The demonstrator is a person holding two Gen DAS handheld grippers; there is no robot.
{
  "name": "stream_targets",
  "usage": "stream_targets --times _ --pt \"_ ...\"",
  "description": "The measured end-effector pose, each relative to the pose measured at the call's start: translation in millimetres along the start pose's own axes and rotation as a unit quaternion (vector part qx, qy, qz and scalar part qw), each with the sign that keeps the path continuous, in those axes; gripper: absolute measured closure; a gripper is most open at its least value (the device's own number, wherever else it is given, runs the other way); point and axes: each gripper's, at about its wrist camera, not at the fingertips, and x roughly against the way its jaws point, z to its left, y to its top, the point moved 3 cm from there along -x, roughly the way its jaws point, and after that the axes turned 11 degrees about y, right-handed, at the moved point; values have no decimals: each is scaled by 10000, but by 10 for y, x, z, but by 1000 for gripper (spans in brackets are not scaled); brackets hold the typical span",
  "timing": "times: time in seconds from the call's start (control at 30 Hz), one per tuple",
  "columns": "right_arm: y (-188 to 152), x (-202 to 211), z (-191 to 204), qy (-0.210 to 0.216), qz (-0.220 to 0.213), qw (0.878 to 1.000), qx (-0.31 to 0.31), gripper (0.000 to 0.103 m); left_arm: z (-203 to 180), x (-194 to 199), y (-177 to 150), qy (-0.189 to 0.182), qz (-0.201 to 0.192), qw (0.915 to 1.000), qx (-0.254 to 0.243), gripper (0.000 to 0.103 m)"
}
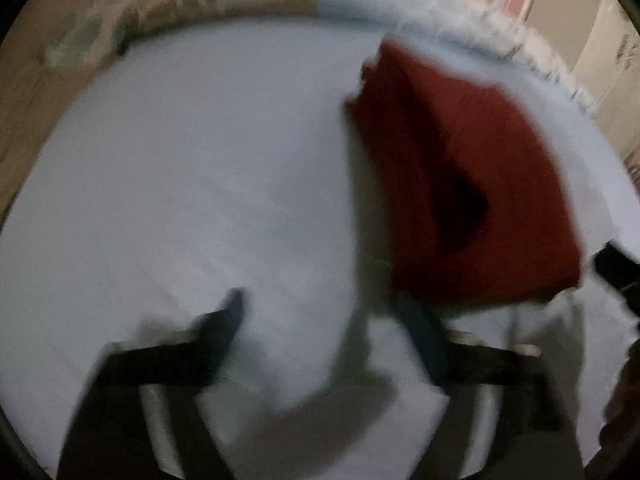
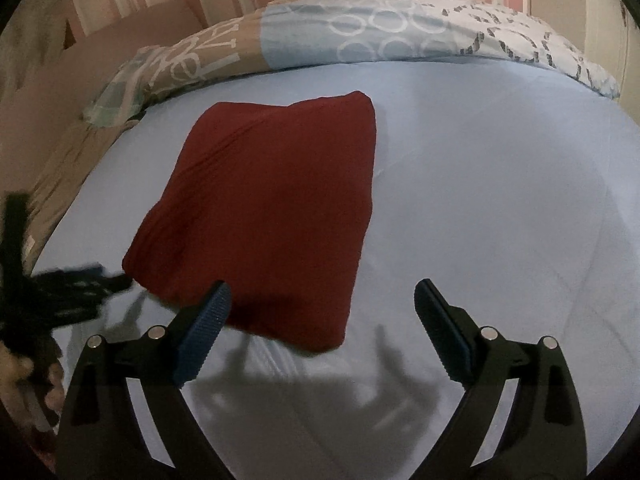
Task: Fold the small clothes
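The red garment [image 2: 264, 216] lies folded into a rough rectangle on the pale blue sheet [image 2: 500, 200], well short of the patterned duvet [image 2: 360, 32] bunched along the far side, and I take it the fold is nearly made and what remains is tidying. My right gripper [image 2: 322, 312] stands wide and empty at the garment's near edge, its left finger over the near hem and its right finger out over bare sheet. My left gripper [image 1: 324, 308] is spread too, with nothing between the fingers; its inner finger sits just at the garment's near corner. To finish well I would come in low at the two near corners, pinch only the top layers, and draw them square so the slanted near edge runs true, then press the bulge flat. Much is uncertain: the left view is smeared, so I cannot tell whether that inner finger touches the cloth or only hangs over it. A dark hollow shows in the garment there, perhaps an open pocket of the fold. How many layers it has, and what garment it is, I cannot tell.
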Motion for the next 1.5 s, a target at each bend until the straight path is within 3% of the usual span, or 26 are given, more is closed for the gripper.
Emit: stream_targets --times 0.13,0.27,0.33,0.37,0.47,0.63,0.8,0.93,1.03,1.07,1.1,1.13,1.17,1.3,1.4,1.5 --pt "-23 47 -55 -86 -20 10000 -9 10 -285 357 212 -267 -620 9971 -359 6" --pt "-52 75 -143 -98 -16 9998 -159 10 -594 191 292 -493 -381 9960 -646 7" --pt "-67 91 -157 -102 -10 9998 -164 10 -694 24 299 -479 -173 9960 -738 39" --pt "-71 101 -158 -117 -12 9998 -140 10 -705 -74 298 -529 13 9956 -767 80" --pt "-70 125 -163 -128 -37 9999 -110 10 -653 -183 199 -719 245 9953 -607 85" --pt "-45 114 -159 -56 -104 9998 -136 10 -554 105 166 -648 -119 9963 -559 91" --pt "-95 25 -142 -17 36 9999 -123 10 -494 -188 5 -593 226 9970 -451 91" --pt "-143 -9 -152 -57 171 9998 -54 10 -497 -210 -17 -533 205 9975 -421 88" --pt "-117 30 -158 -58 104 9999 -45 10 -495 -113 20 -571 212 9973 -409 79" --pt "-100 46 -154 -60 68 10000 -42 10 -498 -97 58 -579 207 9973 -404 65" --pt "-84 60 -152 -58 37 10000 -39 10 -485 -39 64 -450 167 9981 -394 33" --pt "-61 73 -150 -40 -2 10000 -30 10 -455 44 71 -248 6 9990 -377 21" --pt "-43 74 -141 -50 -13 10000 -12 9 -427 111 65 -169 -146 9991 -367 15" --pt "-29 -18 -125 -130 70 9999 74 9 -355 209 73 36 -261 9989 -386 14" --pt "-76 -219 -129 -529 361 9976 247 9 -342 -33 70 268 79 9987 -414 14" --pt "-112 -322 -172 -649 507 9962 299 9 -287 -204 15 305 293 9984 -372 13"
